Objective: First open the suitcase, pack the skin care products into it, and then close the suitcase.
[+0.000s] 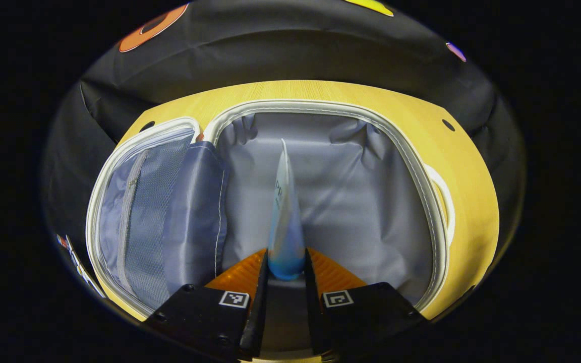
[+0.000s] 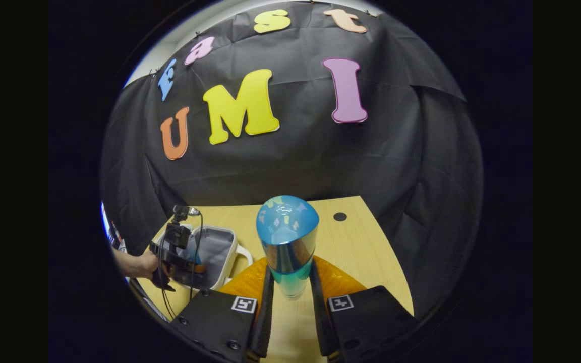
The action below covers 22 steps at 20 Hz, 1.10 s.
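Suitcase (image 1: 421,166) is lying open just beyond the left gripper (image 1: 286,264), which is pinching a white-blue tube (image 1: 284,222); its lettering is unreadable. Right gripper (image 2: 290,282) is clamping a blue bottle (image 2: 287,237) over the table (image 2: 361,252).

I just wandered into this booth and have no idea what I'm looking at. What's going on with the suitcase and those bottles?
A person is packing skin care products into an open suitcase on a wooden table, using a handheld gripper in each hand. The left gripper has its fingers pressed on a white and blue tube, held over the grey lined compartment. The right gripper grips a shiny blue bottle above the table, off to the side of the suitcase.
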Each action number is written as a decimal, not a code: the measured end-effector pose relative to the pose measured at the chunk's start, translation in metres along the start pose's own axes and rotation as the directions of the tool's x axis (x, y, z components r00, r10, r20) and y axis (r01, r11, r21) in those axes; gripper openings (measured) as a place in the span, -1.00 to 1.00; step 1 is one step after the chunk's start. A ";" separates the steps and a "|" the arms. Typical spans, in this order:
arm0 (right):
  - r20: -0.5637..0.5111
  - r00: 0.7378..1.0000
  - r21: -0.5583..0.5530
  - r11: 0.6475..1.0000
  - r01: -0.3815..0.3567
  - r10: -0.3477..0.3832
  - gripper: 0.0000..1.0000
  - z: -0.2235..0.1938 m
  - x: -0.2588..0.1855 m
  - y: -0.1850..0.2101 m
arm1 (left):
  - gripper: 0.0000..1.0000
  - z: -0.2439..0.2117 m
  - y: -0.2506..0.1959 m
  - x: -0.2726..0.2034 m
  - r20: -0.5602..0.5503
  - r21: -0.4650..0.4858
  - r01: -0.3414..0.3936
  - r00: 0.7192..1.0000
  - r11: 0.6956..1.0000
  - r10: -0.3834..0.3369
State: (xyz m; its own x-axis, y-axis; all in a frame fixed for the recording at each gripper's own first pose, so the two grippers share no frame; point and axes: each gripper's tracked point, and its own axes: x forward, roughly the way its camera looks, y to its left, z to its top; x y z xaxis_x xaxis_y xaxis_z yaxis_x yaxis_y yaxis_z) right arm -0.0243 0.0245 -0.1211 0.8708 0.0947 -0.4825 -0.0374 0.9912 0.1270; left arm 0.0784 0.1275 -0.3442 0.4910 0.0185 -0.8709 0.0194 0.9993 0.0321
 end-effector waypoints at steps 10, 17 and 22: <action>-0.003 1.000 0.000 1.000 -0.016 0.016 -0.31 -0.006 -0.009 -0.009 | -0.12 -0.002 -0.001 0.006 -0.093 0.011 -0.023 0.995 1.000 0.024; -0.049 0.988 -0.061 0.987 -0.152 0.149 -0.31 -0.012 0.014 0.057 | 0.59 0.006 -0.017 -0.036 0.051 -0.143 0.115 0.993 0.983 -0.108; -0.152 0.931 -0.046 0.938 -0.342 0.332 -0.31 -0.032 0.072 0.178 | 0.92 0.020 0.024 -0.119 0.344 -0.182 0.125 0.937 0.975 -0.056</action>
State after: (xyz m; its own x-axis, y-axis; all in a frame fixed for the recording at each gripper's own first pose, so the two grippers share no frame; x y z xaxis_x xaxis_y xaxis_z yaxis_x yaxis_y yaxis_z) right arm 0.0163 0.2111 -0.1613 0.7234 0.4314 -0.5390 -0.3558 0.9020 0.2445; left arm 0.0383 0.1489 -0.2302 0.7586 -0.0496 -0.6496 -0.0786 0.9828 -0.1668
